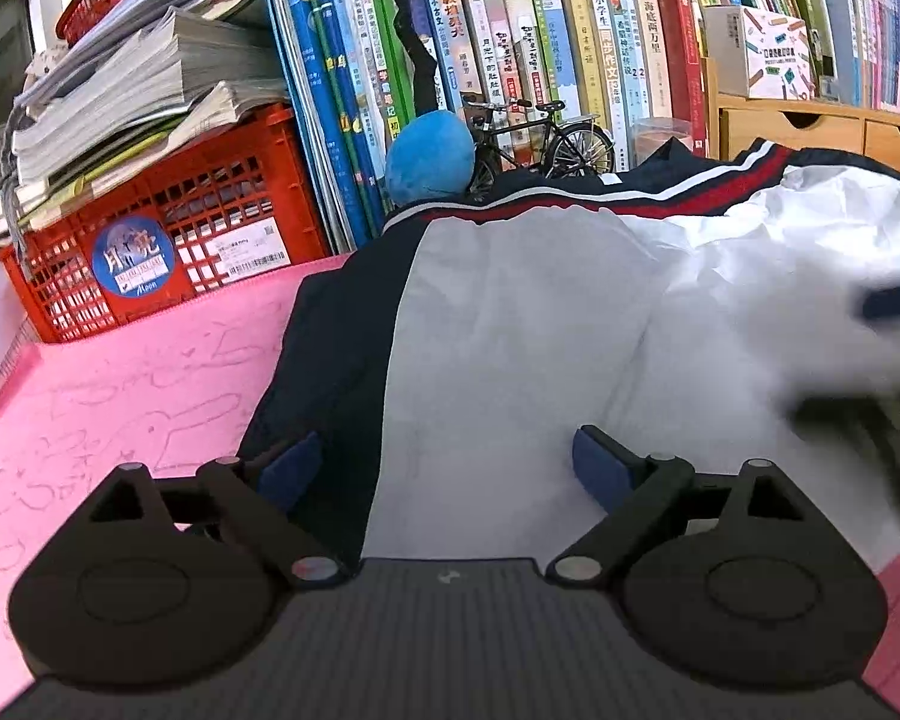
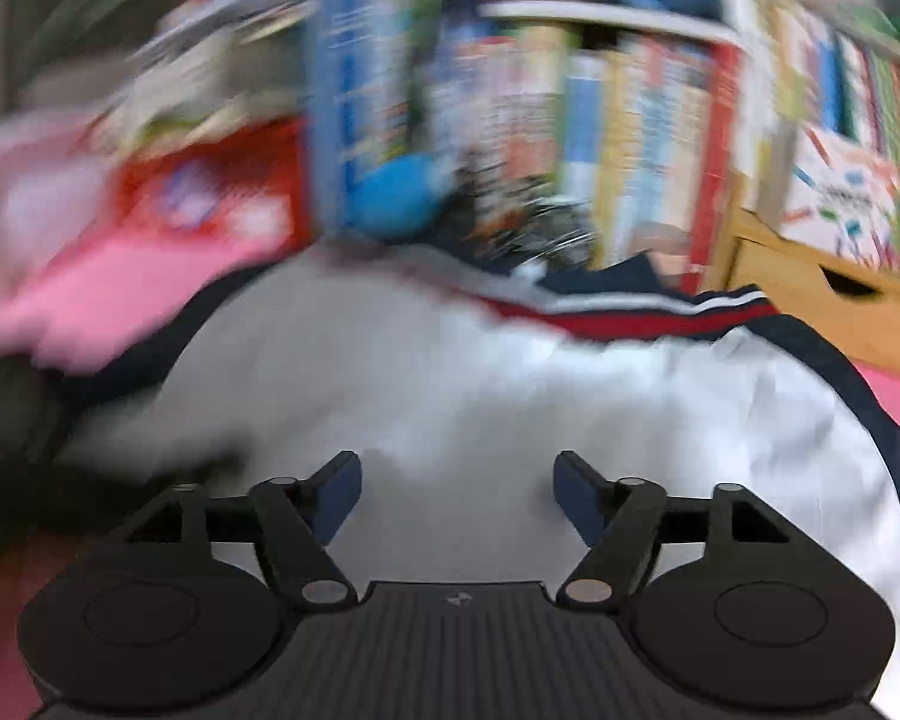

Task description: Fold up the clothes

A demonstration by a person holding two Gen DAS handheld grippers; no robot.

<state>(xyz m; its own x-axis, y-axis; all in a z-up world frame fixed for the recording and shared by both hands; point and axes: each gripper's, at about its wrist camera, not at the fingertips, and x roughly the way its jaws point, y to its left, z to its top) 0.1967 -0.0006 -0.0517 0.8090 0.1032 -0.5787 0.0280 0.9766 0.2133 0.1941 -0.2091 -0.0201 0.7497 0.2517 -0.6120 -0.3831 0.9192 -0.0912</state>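
The left gripper (image 1: 444, 468) has its jaws wide apart, holding nothing; they hover low over the jacket (image 1: 540, 324), the left pad (image 1: 291, 471) above the navy side panel, the right pad (image 1: 600, 468) above the white back. The right gripper (image 2: 456, 495) is likewise spread and empty, over the white cloth; its view is smeared with motion blur, so it seems to be moving fast. In the left view a blurred dark shape at 3 o'clock is probably that right gripper.

The jacket lies spread on the pink mat (image 1: 120, 384), filling the middle out to 3 o'clock, its red-and-white stripe (image 1: 660, 195) at 12 o'clock. Beyond it stand a blue plush (image 1: 429, 153) and a model bicycle (image 1: 534, 138) at 12, books (image 1: 570, 48) behind, a red crate (image 1: 168, 228) at 10.

Folding looks barely begun. Risks, as I judge them: a fast-moving right gripper may close on one thin, slippery layer and lose it mid-fold, or bunch the cloth. Pulling toward 12 could drag the collar into the bicycle and tip it.
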